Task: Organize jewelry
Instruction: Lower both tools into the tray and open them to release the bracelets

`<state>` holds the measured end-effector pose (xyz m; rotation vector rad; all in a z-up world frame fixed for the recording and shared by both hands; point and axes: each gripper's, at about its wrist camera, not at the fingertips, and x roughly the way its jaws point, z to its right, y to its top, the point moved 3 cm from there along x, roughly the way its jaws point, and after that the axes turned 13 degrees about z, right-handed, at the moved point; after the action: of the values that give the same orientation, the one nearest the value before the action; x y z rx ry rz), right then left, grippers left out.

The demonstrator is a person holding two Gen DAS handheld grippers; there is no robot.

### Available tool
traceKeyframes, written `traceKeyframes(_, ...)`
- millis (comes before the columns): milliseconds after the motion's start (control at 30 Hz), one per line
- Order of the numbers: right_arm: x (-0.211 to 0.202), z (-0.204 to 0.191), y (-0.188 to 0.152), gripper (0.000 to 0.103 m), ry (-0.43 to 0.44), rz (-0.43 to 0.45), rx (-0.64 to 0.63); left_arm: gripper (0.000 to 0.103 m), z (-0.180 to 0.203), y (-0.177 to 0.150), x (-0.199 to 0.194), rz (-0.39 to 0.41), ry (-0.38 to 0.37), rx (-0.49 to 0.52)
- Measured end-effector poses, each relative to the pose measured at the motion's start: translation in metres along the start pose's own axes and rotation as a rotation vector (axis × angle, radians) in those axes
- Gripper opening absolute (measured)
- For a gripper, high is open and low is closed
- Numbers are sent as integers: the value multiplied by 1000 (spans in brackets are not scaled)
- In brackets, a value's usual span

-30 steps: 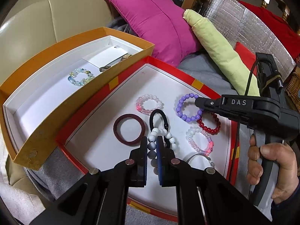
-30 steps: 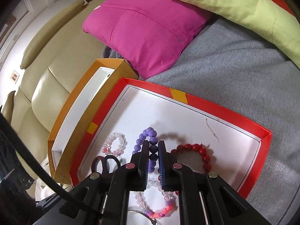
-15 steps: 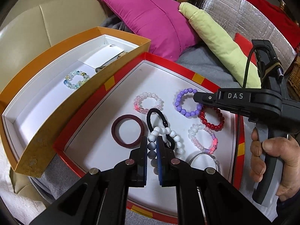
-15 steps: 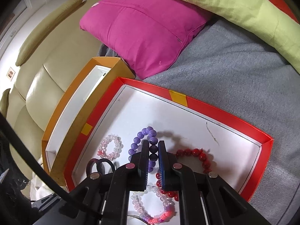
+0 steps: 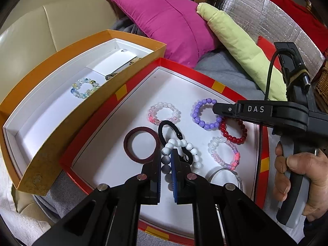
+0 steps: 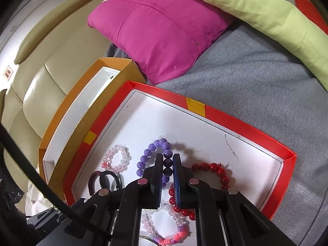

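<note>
My left gripper (image 5: 166, 155) is shut on a white bead bracelet (image 5: 184, 146) and holds it just above the red tray (image 5: 180, 65). My right gripper (image 6: 168, 160) is shut on a purple bead bracelet (image 6: 151, 153), also seen in the left wrist view (image 5: 199, 110). On the tray's white floor lie a pink-white bracelet (image 5: 164, 112), a dark red ring (image 5: 140, 145), a black hair tie (image 5: 170, 132), a red bead bracelet (image 5: 233, 132) and a pink-clear bracelet (image 5: 224, 153). The orange box (image 5: 61, 47) to the left holds a pale blue-yellow bracelet (image 5: 84, 87).
A magenta cushion (image 5: 168, 22) and a yellow-green roll (image 5: 244, 49) lie behind the tray on a grey blanket (image 6: 256, 78). A cream leather sofa (image 6: 51, 75) is at left. A clear bangle (image 5: 223, 174) lies at the tray's near edge. White cards (image 5: 111, 61) sit in the orange box.
Both grippers have risen slightly, each still shut on its bracelet. The white bracelet has come up off the tray floor and shifted a little right; the purple one is lifted at one side.
</note>
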<state>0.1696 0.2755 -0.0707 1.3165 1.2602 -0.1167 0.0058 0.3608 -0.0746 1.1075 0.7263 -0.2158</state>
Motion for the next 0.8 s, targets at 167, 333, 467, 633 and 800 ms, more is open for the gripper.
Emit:
traceKeyframes(167,1,0,0,10,-7,-4,-4,9,-1,0,1,-1,-1,-3)
traceKeyframes(333,1,-2,2,10,-12,-2,-11,9,-1,0,1,1,-2,-3)
traceKeyframes(467,1,-3,2,10,-18,-5,-24,9,-1,1,0,3,-1,-2)
traceKeyframes(633,1,-3,0,10,-27,-10,-31,9,-1,2,1,-1,1,-2)
traceKeyframes(800,1,-3,1,10,-30,-10,-33,9,-1,0,2,-1,6,0)
